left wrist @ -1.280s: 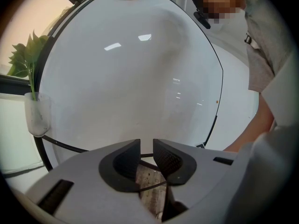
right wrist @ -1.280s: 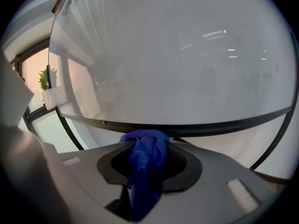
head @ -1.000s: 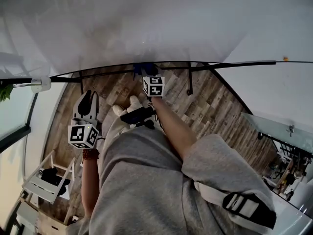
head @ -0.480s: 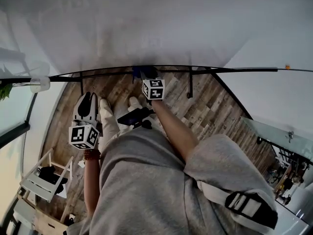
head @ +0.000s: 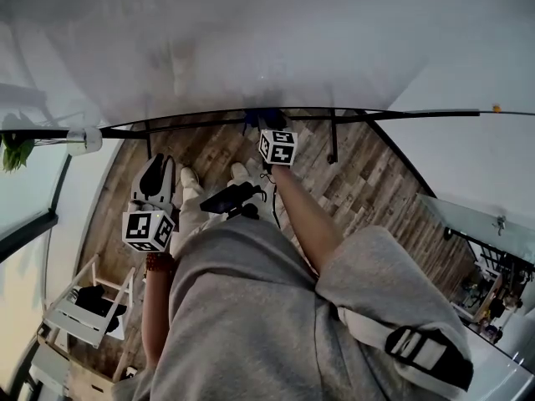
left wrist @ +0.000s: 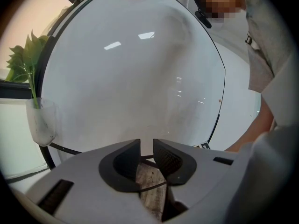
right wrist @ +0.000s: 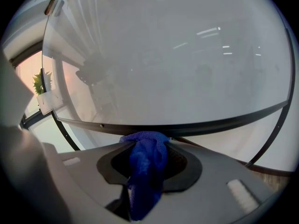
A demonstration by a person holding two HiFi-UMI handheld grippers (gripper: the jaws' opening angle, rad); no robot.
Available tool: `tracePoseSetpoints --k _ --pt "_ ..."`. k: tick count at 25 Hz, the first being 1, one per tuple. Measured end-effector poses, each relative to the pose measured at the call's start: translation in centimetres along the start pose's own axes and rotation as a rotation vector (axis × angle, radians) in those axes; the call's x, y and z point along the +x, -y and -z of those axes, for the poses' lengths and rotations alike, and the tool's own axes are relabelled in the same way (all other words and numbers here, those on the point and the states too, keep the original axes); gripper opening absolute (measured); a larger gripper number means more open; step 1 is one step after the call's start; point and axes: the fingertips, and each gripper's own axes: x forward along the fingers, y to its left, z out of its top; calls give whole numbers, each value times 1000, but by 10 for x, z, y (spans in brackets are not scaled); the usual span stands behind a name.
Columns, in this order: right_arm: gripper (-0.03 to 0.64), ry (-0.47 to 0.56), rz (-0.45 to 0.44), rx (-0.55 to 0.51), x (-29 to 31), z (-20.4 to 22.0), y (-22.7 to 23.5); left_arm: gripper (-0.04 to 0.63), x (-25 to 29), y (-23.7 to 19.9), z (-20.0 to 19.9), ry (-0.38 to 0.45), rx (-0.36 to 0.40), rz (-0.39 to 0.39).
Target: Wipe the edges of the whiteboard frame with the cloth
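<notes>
The blue cloth is clamped in the right gripper, its top touching the whiteboard frame's bottom edge. Only the head view shows the left gripper low beside it; its own view shows jaws slightly apart, empty.

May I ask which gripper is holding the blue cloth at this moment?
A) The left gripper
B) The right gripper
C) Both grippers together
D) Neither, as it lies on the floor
B: the right gripper view shows the right gripper shut on the blue cloth, while the left gripper has its jaws apart with only the wooden floor showing between them.
</notes>
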Motion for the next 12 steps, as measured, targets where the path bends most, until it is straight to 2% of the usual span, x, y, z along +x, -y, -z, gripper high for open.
tracePoseSetpoints --k 4,12 --pt "147 1 34 0 1 1 -1 89 -8 -16 -1 1 2 -3" --pt "147 -5 38 -27 8 3 -20 89 -15 -38 -6 18 -6 -6"
